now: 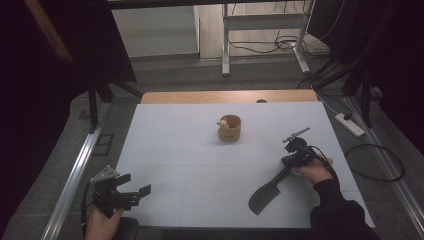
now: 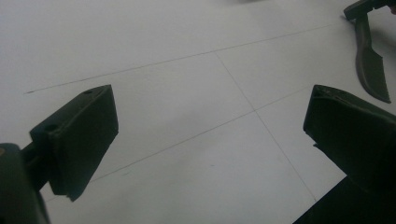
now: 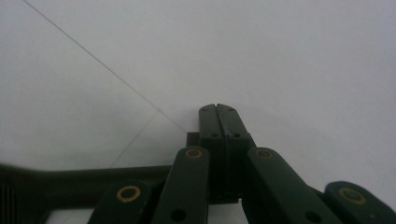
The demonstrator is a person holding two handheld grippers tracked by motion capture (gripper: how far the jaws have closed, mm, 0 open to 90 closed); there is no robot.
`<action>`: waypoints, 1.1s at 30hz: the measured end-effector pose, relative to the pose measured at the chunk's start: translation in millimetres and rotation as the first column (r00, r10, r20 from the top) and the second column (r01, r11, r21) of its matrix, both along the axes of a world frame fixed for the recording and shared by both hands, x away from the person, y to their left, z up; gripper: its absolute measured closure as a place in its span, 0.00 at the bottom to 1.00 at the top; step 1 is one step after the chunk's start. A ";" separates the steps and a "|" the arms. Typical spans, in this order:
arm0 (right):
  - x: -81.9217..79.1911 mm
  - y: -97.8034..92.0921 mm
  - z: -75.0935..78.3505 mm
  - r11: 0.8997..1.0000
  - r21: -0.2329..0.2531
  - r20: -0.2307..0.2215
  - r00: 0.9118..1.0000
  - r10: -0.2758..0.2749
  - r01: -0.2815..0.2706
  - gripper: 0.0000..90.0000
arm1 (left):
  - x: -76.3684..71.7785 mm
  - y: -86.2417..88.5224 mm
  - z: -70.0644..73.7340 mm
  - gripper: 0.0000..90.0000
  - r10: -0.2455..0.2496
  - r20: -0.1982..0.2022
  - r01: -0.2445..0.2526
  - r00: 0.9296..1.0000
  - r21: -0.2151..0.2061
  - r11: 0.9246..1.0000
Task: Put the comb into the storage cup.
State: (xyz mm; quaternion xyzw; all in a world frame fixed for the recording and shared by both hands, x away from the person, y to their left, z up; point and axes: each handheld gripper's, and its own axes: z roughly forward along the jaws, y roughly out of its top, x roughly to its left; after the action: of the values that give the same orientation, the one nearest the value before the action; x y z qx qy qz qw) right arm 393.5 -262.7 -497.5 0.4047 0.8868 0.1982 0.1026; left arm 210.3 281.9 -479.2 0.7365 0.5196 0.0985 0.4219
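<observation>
1. Right gripper (image 1: 290, 161), jaws pressed together, pinches the black spatula (image 1: 266, 192) by its handle end.
2. The spatula's blade lies at the gripper's seven o'clock.
3. Left gripper (image 1: 135, 186) is spread, well apart at the table's (image 1: 200, 150) eight o'clock.

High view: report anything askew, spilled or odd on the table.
Nothing is spilled or broken. The wooden cup stands upright at mid-table. The black spatula lies slantwise near the front edge, its handle clamped in the shut right gripper. The left gripper is open at the table's front left corner, holding nothing.
</observation>
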 end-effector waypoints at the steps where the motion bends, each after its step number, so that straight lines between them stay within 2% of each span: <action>1: -1.0 -1.4 0.4 1.000 -0.003 -0.004 1.000 -0.001 0.001 0.99 | 0.1 -0.1 0.0 0.04 0.001 0.000 -0.001 1.000 -0.001 1.000; 8: -11.9 -8.0 1.1 1.000 -0.011 -0.011 1.000 0.003 -0.003 0.99 | 0.2 0.0 0.0 0.04 0.001 0.000 -0.001 1.000 -0.003 1.000; 18: -31.9 -22.5 0.5 1.000 0.013 -0.010 1.000 -0.017 0.017 0.99 | 0.4 -0.1 0.0 0.05 0.000 0.000 0.000 1.000 0.000 1.000; 33: -63.9 -26.7 0.9 1.000 0.007 -0.013 1.000 -0.020 0.020 0.99 | 1.1 -0.7 0.1 0.05 -0.003 -0.002 0.003 1.000 0.002 1.000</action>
State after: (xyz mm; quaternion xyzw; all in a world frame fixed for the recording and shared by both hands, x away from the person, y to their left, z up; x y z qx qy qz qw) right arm 329.6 -289.4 -496.6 0.4153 0.8825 0.1978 0.0975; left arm 211.4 281.1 -479.1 0.7378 0.5189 0.0977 0.4205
